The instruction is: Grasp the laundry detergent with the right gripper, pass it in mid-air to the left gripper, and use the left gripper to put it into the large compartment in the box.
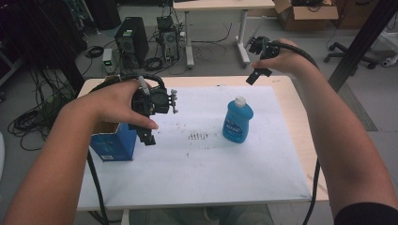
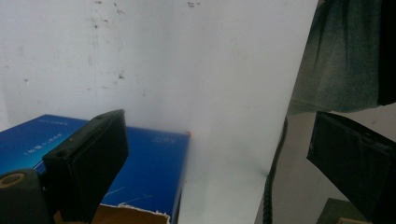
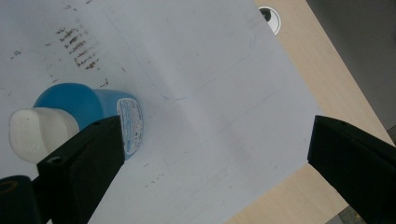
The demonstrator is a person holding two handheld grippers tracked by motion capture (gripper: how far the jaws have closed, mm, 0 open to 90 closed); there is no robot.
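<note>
Blue bottle stands upright at frame centre, box lower left, so both wide-open grippers, left gripper and right gripper, hover empty above them.

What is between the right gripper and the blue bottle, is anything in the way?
Nothing visible. The right gripper hangs open over the table's far edge, and the blue bottle stands upright on the white sheet nearer the person, with bare sheet around it. The blue box sits far off, under the left gripper.
</note>
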